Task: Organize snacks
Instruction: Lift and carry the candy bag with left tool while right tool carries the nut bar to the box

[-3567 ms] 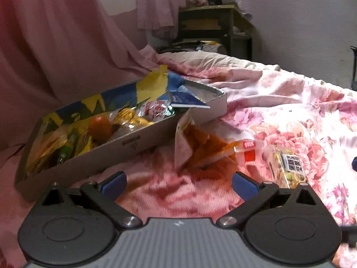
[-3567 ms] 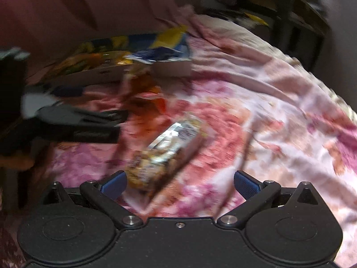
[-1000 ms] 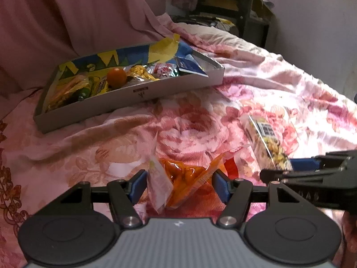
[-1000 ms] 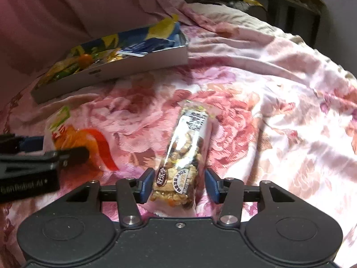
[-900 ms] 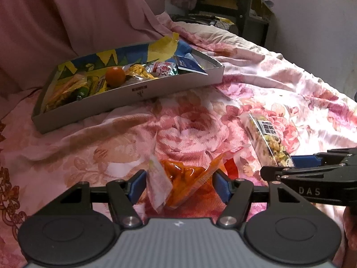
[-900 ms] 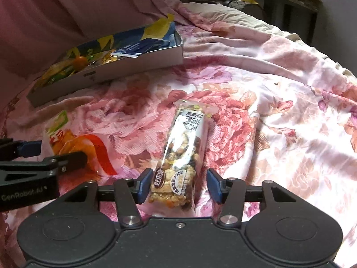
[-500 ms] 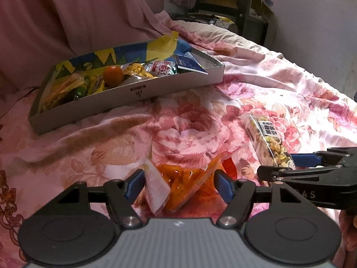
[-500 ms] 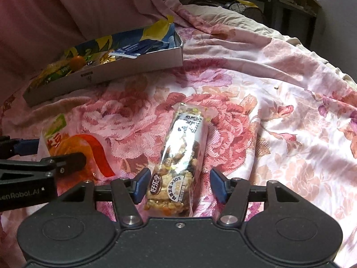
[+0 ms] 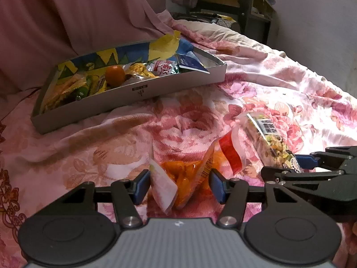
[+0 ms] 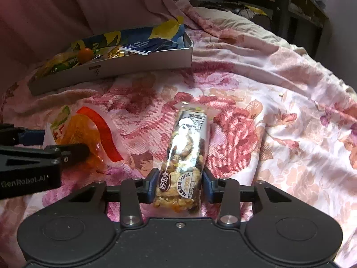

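My left gripper (image 9: 179, 184) is closed on the near end of an orange snack bag (image 9: 189, 176), which is crumpled between the blue pads and stands up off the floral bedspread. My right gripper (image 10: 179, 182) is closed on the near end of a long nut-mix packet (image 10: 186, 154), pads touching both sides. The orange bag also shows in the right wrist view (image 10: 84, 134), with the left gripper's fingers (image 10: 73, 150) on it. A grey cardboard tray (image 9: 156, 89) holding several snacks and an orange fruit (image 9: 115, 74) lies farther back on the bed.
The floral bedspread (image 9: 111, 147) is soft and wrinkled. A pink curtain (image 9: 78, 15) hangs behind the tray. A dark wooden shelf unit (image 9: 234, 2) stands beyond the bed, against a pale wall at the right.
Both grippers have narrowed onto their packets over the last second. The orange bag has risen and buckled between the left pads. The nut packet is now pinched by the right pads.
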Motion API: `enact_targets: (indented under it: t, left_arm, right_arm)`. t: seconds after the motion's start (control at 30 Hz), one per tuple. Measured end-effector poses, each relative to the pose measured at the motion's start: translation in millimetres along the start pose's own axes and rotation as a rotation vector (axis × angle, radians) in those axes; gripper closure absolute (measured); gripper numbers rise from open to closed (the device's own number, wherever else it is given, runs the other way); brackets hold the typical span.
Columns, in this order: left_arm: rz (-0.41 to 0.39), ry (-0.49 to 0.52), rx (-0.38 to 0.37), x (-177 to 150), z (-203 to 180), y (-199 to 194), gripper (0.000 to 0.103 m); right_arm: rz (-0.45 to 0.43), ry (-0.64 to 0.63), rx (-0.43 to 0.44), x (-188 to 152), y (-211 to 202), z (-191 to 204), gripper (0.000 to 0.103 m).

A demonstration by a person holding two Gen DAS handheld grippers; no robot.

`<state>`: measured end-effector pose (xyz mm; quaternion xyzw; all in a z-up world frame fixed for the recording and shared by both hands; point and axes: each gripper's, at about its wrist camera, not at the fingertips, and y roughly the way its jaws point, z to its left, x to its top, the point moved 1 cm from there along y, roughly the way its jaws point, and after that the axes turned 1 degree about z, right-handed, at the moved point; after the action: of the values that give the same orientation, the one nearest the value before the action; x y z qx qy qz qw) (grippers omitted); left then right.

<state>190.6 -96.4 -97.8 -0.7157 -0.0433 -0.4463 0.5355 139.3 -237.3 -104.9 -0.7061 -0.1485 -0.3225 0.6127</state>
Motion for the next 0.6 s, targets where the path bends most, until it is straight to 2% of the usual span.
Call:
enact_targets:
  t: [0.33,0.6]
  left_arm:
    - [-0.028,-0.022,0.011,3.0,4.6,-3.2,0.042]
    - [-0.127,-0.078,0.041,16.5,12.7,-20.9,0.042]
  right_arm:
    - [-0.094,-0.183,-0.027,-3.1,-9.2,22.4,0.066]
    - [-0.183,-0.181,-0.045,1.2,-23.2,21.3,0.066]
